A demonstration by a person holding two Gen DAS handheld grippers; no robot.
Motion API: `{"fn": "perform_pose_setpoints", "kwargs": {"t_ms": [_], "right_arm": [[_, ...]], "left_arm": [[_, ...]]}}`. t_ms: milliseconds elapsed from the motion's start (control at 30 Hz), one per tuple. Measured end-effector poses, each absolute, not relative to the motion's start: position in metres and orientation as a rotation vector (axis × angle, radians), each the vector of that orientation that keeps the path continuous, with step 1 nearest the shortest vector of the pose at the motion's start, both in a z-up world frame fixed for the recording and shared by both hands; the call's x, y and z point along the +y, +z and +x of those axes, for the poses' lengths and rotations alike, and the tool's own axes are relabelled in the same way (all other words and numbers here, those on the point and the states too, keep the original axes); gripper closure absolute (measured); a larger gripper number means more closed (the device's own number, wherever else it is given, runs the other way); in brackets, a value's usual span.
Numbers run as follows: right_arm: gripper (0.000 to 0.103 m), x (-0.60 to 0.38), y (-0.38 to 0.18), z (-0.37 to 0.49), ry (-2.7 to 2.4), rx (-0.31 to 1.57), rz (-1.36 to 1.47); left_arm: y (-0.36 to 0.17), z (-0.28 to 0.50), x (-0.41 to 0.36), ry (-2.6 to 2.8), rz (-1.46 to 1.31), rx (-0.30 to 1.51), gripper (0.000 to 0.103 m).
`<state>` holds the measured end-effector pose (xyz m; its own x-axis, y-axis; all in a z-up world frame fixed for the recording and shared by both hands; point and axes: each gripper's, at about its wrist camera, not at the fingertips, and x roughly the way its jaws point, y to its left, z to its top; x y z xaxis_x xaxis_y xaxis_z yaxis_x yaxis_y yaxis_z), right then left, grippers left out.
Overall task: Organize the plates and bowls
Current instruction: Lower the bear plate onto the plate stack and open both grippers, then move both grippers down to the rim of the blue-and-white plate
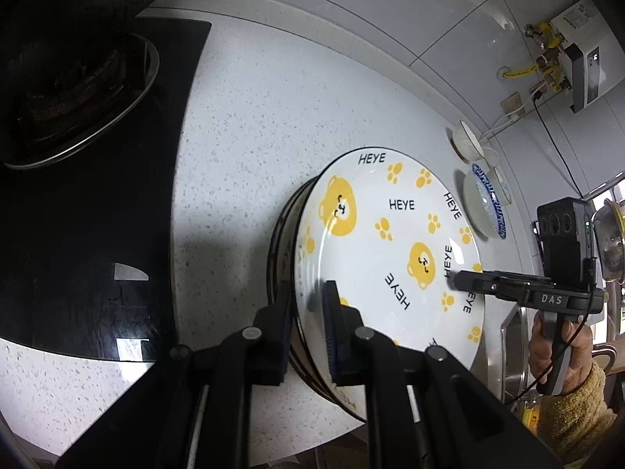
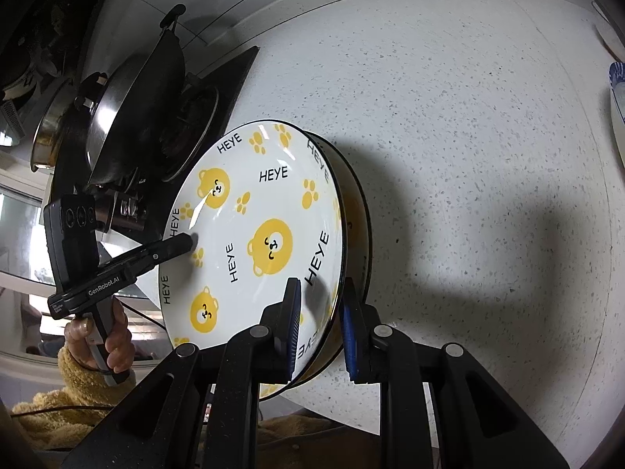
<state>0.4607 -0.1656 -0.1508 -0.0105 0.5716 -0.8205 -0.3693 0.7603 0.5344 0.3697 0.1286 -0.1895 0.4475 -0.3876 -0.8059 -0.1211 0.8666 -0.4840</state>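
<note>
Both grippers are clamped narrow on one stack: the left gripper (image 1: 308, 312) pinches the near-left rim of the white ceramic plate with yellow bear faces, paw prints and "HEYE" lettering (image 1: 390, 242), one pad on the plate's face, the other under the rim against the plates beneath. The right gripper (image 2: 320, 312) does the same on the opposite rim of that bear plate (image 2: 265, 234), jaws set across the edge. Two opposed grips likely share the weight and keep the stack of matching black-rimmed plates below (image 1: 285, 242) from sliding apart. Whether the grip takes the top plate alone or several, I cannot tell. The stack sits on or just above the white speckled stone countertop (image 1: 242, 117), near its front edge; contact underneath is hidden. Largest surface feature: that countertop, running to a grey tiled wall (image 1: 390, 19). Left, a black glass hob (image 1: 97, 215) with a dark wok on its burner (image 2: 144, 90). Far right, a white bowl with a blue patterned rim (image 1: 486, 203) and a small plain white bowl (image 1: 465, 140) lean near the wall, well apart from the stack; probably still to be sorted. Right edge: a steel sink rim (image 1: 511, 332). Each hand (image 2: 105, 340) wears a fuzzy yellow sleeve (image 1: 574, 402). High on the wall, yellow gas fittings (image 1: 547, 51).
</note>
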Motion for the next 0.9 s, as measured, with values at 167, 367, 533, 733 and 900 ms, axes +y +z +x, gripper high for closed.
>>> {"fn": "perform_pose_setpoints", "kwargs": {"t_ms": [167,367,533,733,900], "right_arm": [[0.084,-0.167,-0.151,0.461,0.737,1.395,0.199],[0.085,-0.174,-0.143,0.461,0.719,1.380,0.210],[0.084,-0.177,-0.143,0.457,0.716,1.371,0.224],[0.077,-0.174,-0.143,0.456,0.729,1.369,0.235],[0.066,-0.167,-0.141,0.457,0.753,1.379,0.221]], "left_arm": [[-0.178,0.370,0.134,-0.106,-0.439,1.091,0.088],[-0.167,0.366,0.148,-0.047,-0.396,1.044,0.088],[-0.145,0.352,0.136,-0.011,-0.286,0.945,0.088],[-0.122,0.345,0.123,0.010,-0.206,0.877,0.088],[-0.114,0.342,0.113,0.020,-0.197,0.861,0.088]]}}
